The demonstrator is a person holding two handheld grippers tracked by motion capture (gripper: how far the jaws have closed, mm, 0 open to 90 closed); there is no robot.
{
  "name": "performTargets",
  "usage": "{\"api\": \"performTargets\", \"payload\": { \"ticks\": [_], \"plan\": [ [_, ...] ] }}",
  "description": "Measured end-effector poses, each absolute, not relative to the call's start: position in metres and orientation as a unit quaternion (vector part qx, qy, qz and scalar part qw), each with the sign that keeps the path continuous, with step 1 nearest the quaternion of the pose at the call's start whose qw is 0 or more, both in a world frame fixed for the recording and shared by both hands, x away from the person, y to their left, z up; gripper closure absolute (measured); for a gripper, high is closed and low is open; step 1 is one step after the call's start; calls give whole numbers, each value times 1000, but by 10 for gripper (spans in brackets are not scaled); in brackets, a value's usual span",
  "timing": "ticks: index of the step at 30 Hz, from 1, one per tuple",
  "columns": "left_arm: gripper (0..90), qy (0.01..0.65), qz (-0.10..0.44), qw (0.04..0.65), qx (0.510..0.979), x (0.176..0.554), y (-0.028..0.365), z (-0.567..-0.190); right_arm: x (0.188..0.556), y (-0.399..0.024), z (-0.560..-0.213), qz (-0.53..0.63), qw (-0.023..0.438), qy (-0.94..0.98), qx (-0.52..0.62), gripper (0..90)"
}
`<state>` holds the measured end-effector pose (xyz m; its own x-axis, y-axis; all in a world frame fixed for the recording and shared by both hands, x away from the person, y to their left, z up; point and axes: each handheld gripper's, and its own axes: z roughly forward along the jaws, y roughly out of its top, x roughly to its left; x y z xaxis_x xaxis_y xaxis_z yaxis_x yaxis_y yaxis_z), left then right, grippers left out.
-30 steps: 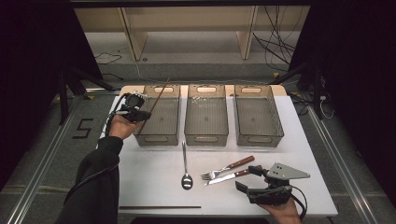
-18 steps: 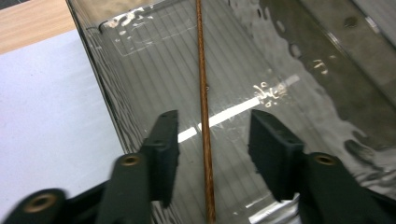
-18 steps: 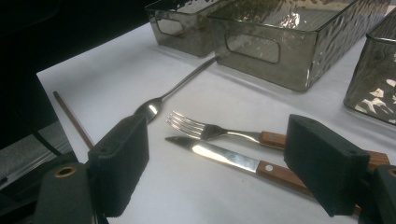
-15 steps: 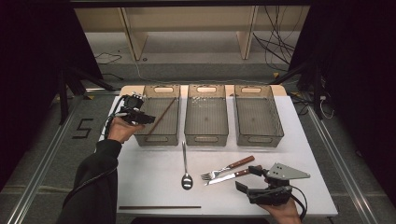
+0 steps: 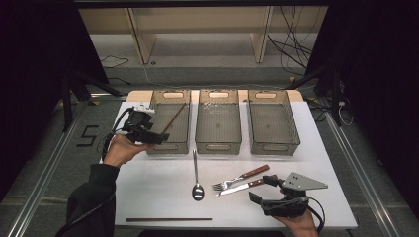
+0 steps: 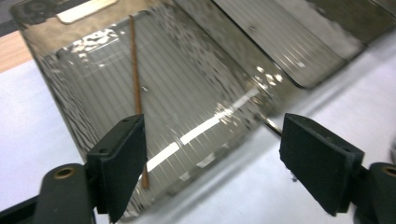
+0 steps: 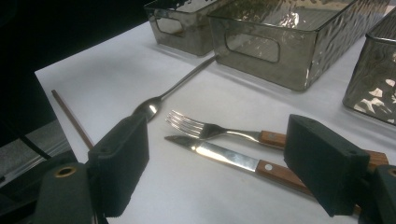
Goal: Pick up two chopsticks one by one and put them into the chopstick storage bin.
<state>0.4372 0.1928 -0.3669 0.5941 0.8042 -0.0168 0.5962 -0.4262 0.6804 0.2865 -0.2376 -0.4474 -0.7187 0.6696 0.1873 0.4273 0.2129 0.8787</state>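
Observation:
A brown chopstick [image 5: 174, 118] lies slanted inside the left clear bin [image 5: 184, 129]; in the left gripper view the chopstick [image 6: 136, 79] rests on that bin's ribbed floor [image 6: 196, 88]. My left gripper [image 5: 155, 137] [image 6: 212, 123] hovers at the bin's near left corner. Its jaws have just been opening and nothing is between them. A second chopstick [image 5: 169, 219] [image 7: 72, 119] lies along the table's front edge. My right gripper [image 5: 261, 189] [image 7: 217, 123] rests open at the front right, pointing at the knife [image 5: 244, 186] [image 7: 224, 156] and fork [image 5: 240, 177] [image 7: 210, 130].
A spoon [image 5: 196, 173] [image 7: 175, 88] lies in front of the middle bin [image 5: 218, 143]. The right bin [image 5: 274, 145] stands beside it. A black cable trails from each gripper. The white table [image 5: 153, 187] ends close behind the bins.
The left gripper let go of the chopstick, which dropped into the left bin. Its jaws opened and the hand drew back towards the bin's near left corner. The right gripper stayed still.

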Motion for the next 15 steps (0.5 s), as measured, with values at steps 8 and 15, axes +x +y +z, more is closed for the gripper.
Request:
{"api": "performTargets", "payload": {
  "ticks": [8, 15],
  "plan": [
    [193, 405, 158, 339, 834, 408, 197, -374, 287, -237, -448, 516, 118, 770, 357, 229],
    [185, 393, 156, 343, 839, 393, 197, -377, 286, -236, -446, 517, 119, 770, 355, 228]
  ]
}}
